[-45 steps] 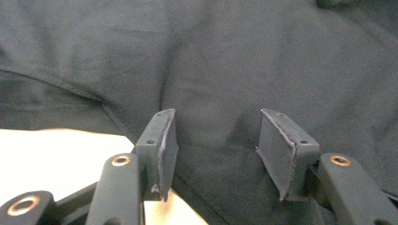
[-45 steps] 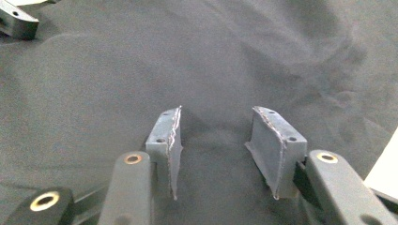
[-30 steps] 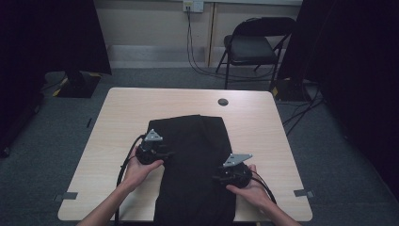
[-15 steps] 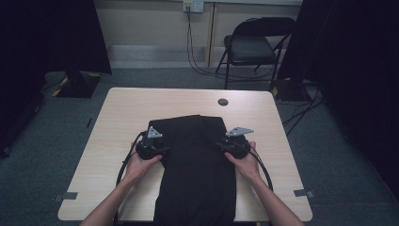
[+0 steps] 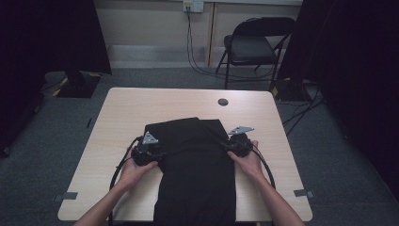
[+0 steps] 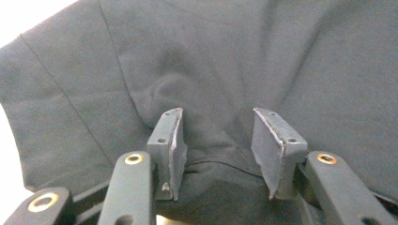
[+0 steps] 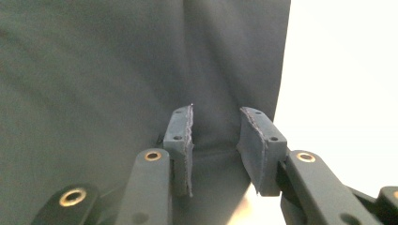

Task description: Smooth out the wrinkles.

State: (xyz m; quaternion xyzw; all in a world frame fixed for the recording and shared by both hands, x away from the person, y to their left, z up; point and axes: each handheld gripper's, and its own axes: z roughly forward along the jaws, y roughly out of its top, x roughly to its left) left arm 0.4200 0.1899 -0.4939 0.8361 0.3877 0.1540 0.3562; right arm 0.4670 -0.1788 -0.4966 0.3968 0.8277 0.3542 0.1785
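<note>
A black garment (image 5: 195, 179) lies folded lengthwise on the light wooden table (image 5: 141, 103), and its near end reaches the front edge. My left gripper (image 5: 160, 154) is at the garment's left edge. Its jaws stand open (image 6: 218, 117) around a small ridge of cloth (image 6: 225, 56), and the pads are not pressing on it. My right gripper (image 5: 226, 146) is at the right edge, level with the left one. Its jaws (image 7: 216, 112) have just been opening a little. They straddle the garment's (image 7: 94, 70) edge with a gap at each pad.
A round cable hole (image 5: 223, 101) sits in the table beyond the garment. A folding chair (image 5: 254, 47) and wall cables stand behind the table, with dark curtains on both sides. Bare tabletop (image 7: 342, 93) lies to the right of the garment.
My right hand slid away from me along the garment's right edge, from its near part to level with the left gripper. The left gripper stayed put.
</note>
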